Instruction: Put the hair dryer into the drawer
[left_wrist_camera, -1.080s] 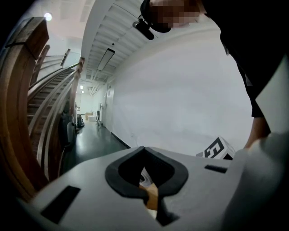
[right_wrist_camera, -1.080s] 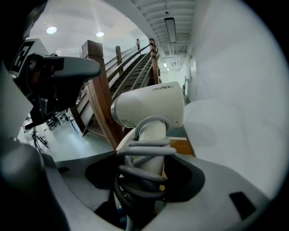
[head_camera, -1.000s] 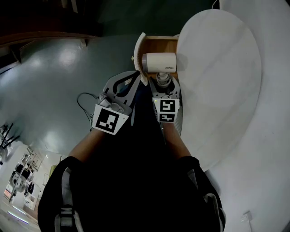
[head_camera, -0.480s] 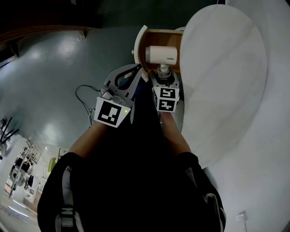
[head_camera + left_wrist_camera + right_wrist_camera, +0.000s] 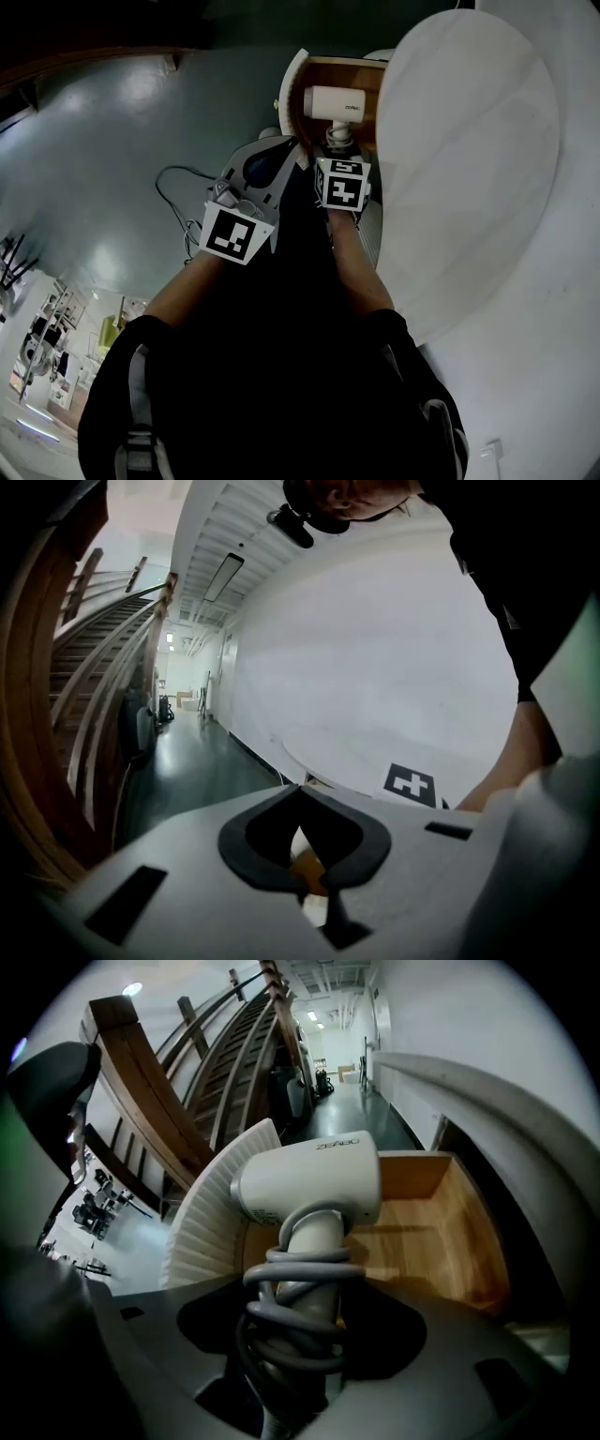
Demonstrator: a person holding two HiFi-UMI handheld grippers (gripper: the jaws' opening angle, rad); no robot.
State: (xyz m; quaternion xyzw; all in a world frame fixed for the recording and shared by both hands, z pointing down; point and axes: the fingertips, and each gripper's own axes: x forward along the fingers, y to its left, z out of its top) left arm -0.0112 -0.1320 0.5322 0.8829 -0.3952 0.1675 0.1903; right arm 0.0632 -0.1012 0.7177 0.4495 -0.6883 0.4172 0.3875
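Note:
A white hair dryer (image 5: 335, 101) hangs over the open wooden drawer (image 5: 349, 71), whose ribbed white front (image 5: 290, 89) curves at the left. My right gripper (image 5: 338, 148) is shut on the dryer's handle, which has the grey cord (image 5: 298, 1283) wound round it. In the right gripper view the dryer's body (image 5: 309, 1183) lies crosswise above the drawer's wooden floor (image 5: 441, 1237); my right gripper (image 5: 300, 1330) points steeply down. My left gripper (image 5: 269, 165) hovers beside the drawer front, shut and empty. In the left gripper view my left gripper (image 5: 305, 841) has its jaws meeting with nothing between them.
A round white tabletop (image 5: 469, 159) overhangs the drawer on the right. A dark cable (image 5: 178, 187) lies on the grey-green floor at the left. A wooden staircase (image 5: 216, 1072) rises beyond the drawer front. A white wall runs along the right.
Both grippers have sunk. The right one has tipped further downward, and the hair dryer has come lower over the drawer's opening. The left gripper has drawn nearer the drawer front.

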